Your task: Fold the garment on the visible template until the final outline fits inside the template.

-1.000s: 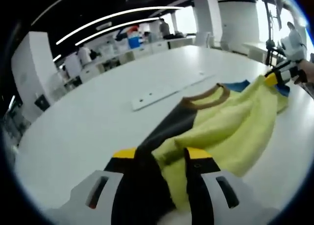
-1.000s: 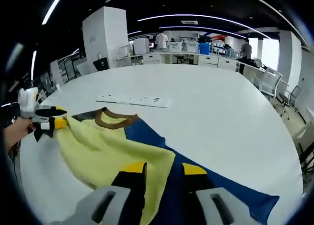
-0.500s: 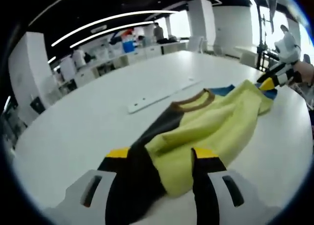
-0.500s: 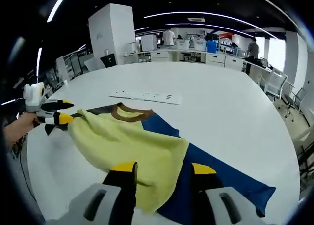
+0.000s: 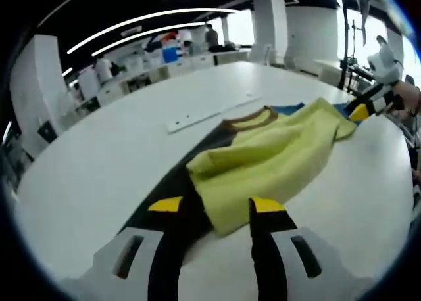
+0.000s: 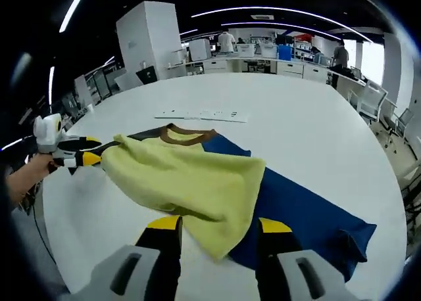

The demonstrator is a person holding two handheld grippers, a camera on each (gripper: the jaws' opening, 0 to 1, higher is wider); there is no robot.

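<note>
White round surface (image 6: pixel 316 110) in an open office. Garment (image 6: pixel 197 176) lies mid-surface, yellow panel partly folded over blue. Left tool (image 5: pixel 210 206) and right tool (image 6: pixel 212 225) both parted, holding nothing. Mid-fold; next, regrip an edge and fold again.

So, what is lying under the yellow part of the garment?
Under the yellow part a blue panel spreads on the white table; the left gripper view shows a black panel below it. The template cannot be seen, perhaps covered.
</note>
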